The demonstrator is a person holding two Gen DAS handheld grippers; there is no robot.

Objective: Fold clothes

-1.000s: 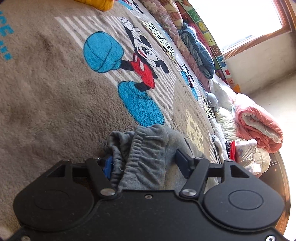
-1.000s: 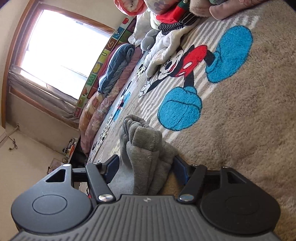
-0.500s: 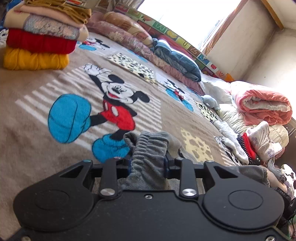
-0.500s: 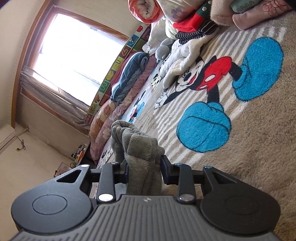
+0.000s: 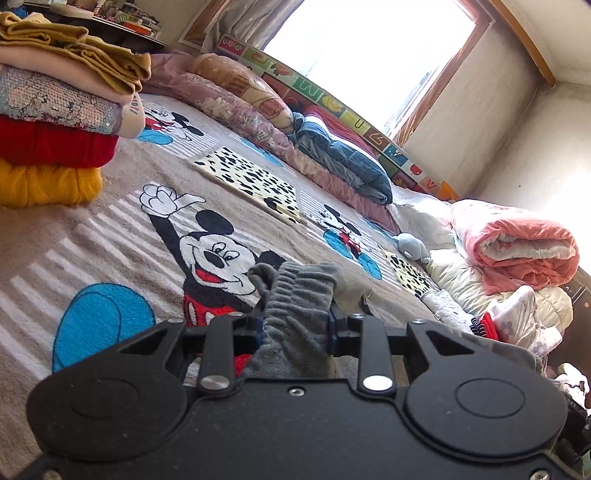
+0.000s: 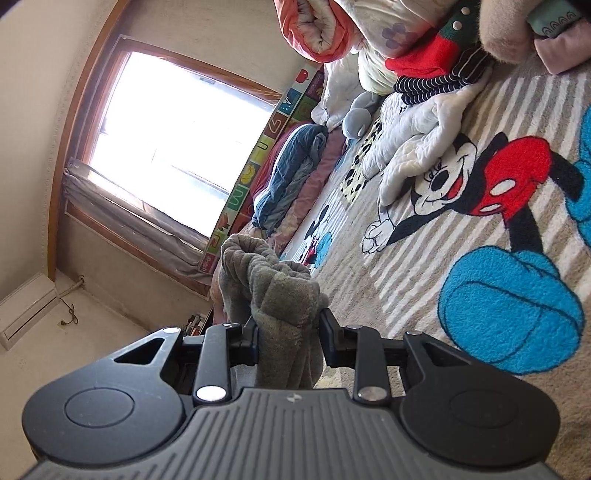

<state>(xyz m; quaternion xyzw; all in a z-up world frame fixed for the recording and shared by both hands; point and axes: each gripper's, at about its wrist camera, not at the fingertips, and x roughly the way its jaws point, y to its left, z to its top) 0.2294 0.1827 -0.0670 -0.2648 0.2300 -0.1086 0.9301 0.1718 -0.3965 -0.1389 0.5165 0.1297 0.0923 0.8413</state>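
Both claws, left [image 5: 295, 328] and right [image 6: 288, 334], now clamped on lifted, bunched grey fleece garment [image 5: 295, 306].

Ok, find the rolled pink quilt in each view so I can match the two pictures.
Left wrist: the rolled pink quilt sits at the right edge, mid-height, on top of the pile of bedding.
Right wrist: it is at the top centre, above the window's right side.
Shared landmark: the folded blue quilt beside the alphabet mat under the window.
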